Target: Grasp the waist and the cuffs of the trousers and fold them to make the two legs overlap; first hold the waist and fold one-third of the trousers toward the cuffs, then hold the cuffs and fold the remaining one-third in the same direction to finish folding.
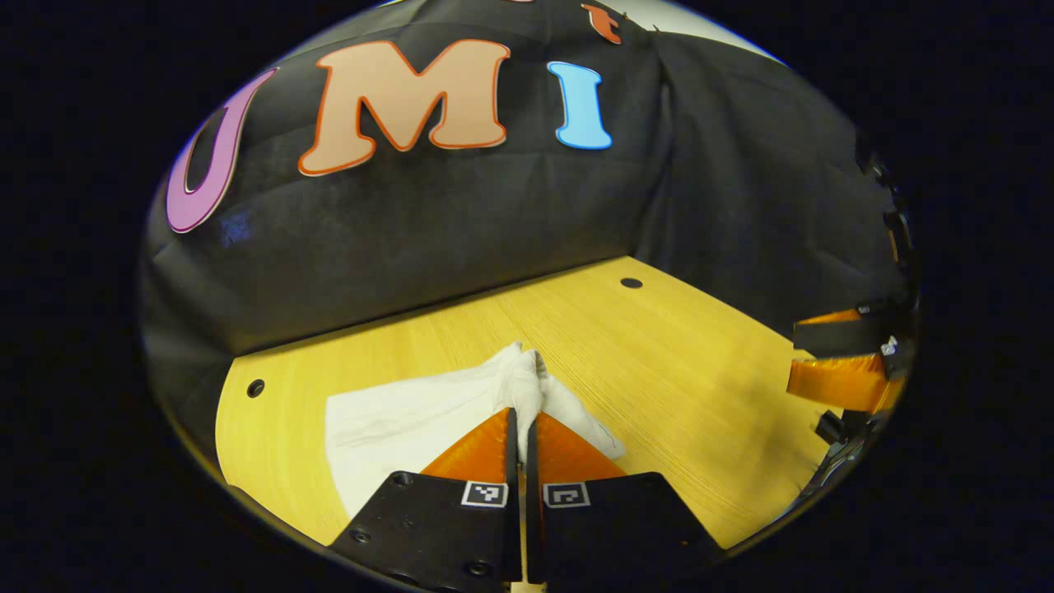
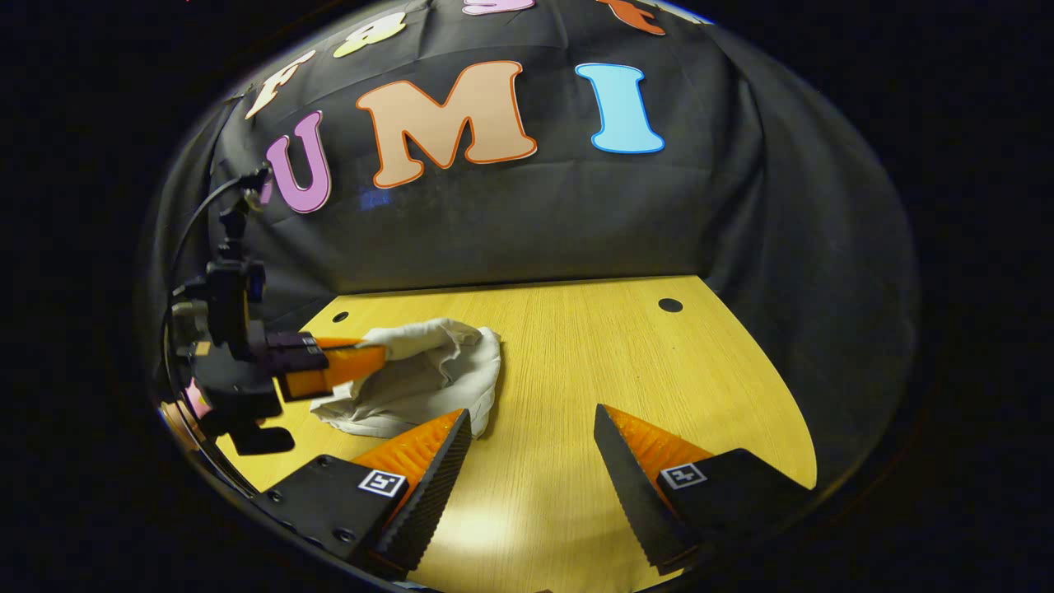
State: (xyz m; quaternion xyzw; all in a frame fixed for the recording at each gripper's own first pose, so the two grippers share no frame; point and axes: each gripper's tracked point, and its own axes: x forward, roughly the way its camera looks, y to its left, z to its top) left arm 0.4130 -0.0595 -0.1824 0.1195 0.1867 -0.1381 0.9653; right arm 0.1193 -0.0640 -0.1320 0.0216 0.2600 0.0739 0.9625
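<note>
Two grippers are in my views, and they stand in very different states. From the left gripper view, my left gripper [image 1: 524, 420] has its two fingers pressed almost together, with only a thin slit between them, and a ridge of white cloth is pinched in that slit. This cloth belongs to the trousers [image 1: 412, 420], which lie on the yellow wooden table [image 1: 675, 371], near the back edge where the black booth wall [image 1: 412, 247] begins. From the pinched ridge the fabric spreads flat to the left on the table, and a smaller flap falls to the right of the fingers. At the far right of this view I see part of the right gripper [image 1: 840, 362], well apart from the cloth.

From the right gripper view, my right gripper [image 2: 531, 461] is wide open, with bare table wood between its two fingers, and it holds nothing. The trousers [image 2: 420, 371] appear here as a crumpled white heap on the left part of the table [image 2: 617, 354], just beyond the tip of the left finger; I cannot tell if that tip touches the cloth. The left gripper [image 2: 362, 358] reaches into the heap from the left side, and the cloth is bunched around its fingertips. A dark round hole [image 2: 670, 305] sits near the far right corner of the table.
</note>
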